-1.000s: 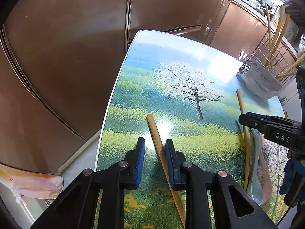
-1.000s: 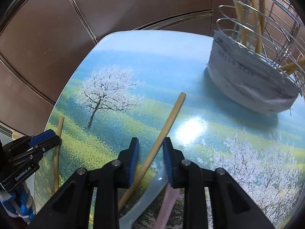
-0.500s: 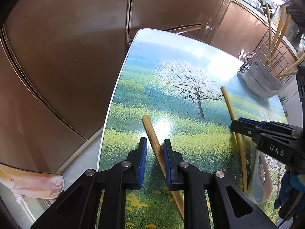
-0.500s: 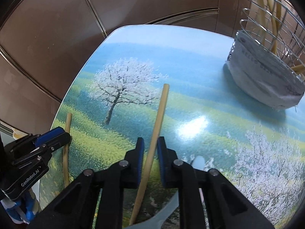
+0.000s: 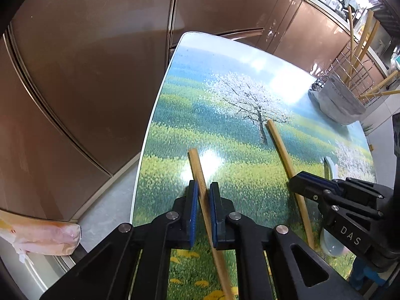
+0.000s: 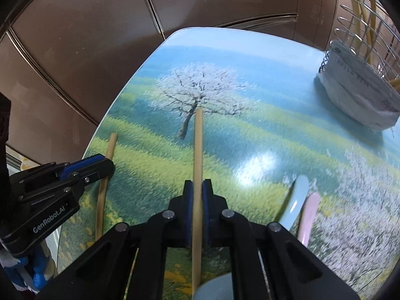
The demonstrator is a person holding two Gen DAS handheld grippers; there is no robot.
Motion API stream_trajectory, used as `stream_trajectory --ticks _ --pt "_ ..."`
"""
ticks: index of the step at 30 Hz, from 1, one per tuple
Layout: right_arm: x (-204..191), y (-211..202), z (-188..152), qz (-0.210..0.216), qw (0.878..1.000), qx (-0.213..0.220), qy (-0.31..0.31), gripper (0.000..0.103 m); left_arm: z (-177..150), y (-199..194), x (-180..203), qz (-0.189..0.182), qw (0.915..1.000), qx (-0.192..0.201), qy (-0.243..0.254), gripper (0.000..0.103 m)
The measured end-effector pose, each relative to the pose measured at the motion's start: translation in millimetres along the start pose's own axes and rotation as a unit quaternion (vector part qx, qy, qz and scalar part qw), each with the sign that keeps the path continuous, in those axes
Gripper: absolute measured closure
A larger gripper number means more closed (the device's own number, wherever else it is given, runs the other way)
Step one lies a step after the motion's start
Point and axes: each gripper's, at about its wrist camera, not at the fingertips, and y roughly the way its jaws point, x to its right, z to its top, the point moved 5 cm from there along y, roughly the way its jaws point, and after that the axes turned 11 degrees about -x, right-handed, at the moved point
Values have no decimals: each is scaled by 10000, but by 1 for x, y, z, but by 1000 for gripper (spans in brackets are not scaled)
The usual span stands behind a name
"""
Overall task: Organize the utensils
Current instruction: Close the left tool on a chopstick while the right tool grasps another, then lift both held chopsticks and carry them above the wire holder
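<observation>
Two wooden utensil handles lie over the landscape-print table (image 5: 225, 115). My left gripper (image 5: 203, 192) is shut on the left wooden handle (image 5: 197, 170), which runs back between the blue pads. My right gripper (image 6: 197, 190) is shut on the other wooden handle (image 6: 198, 145), which points toward the printed tree. In the left wrist view the right gripper (image 5: 300, 180) sits to the right on that handle (image 5: 280, 145). In the right wrist view the left gripper (image 6: 105, 165) is at the left on its handle (image 6: 110, 147).
A wire utensil basket (image 6: 360, 85) lined with grey cloth holds several wooden sticks at the far right corner; it also shows in the left wrist view (image 5: 342, 95). A pale blue spoon (image 6: 297, 200) and a pink spoon (image 6: 308, 215) lie beside the right gripper. Brown cabinets (image 5: 87, 75) surround the table.
Both grippers have closed from open onto their wooden handles. The right handle has swung left, now pointing straight ahead, and the basket has shifted right in view.
</observation>
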Motion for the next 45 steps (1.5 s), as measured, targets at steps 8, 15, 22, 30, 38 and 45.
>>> stream_trajectory --ticks 8,15,22,30,38,45 --pt "-4 -15 -23 304 9992 254 -92 96 -17 -6 3 19 10000 81 -54 97" --pt "-10 -36 -47 429 9978 457 -216 96 -30 -16 9 103 9997 195 -42 97" --pt "-14 -64 -69 514 9951 780 -333 96 -43 -40 9 150 9988 456 -76 97" --pt "-13 -108 -93 576 9891 1285 -436 96 -59 -78 17 44 9959 903 -67 97" --pt "-10 -147 -113 580 9819 1747 -437 96 -74 -109 34 -85 9913 1310 45 97" --pt "-7 -175 -122 579 9760 2053 -446 96 -78 -135 47 -192 9861 1645 121 97"
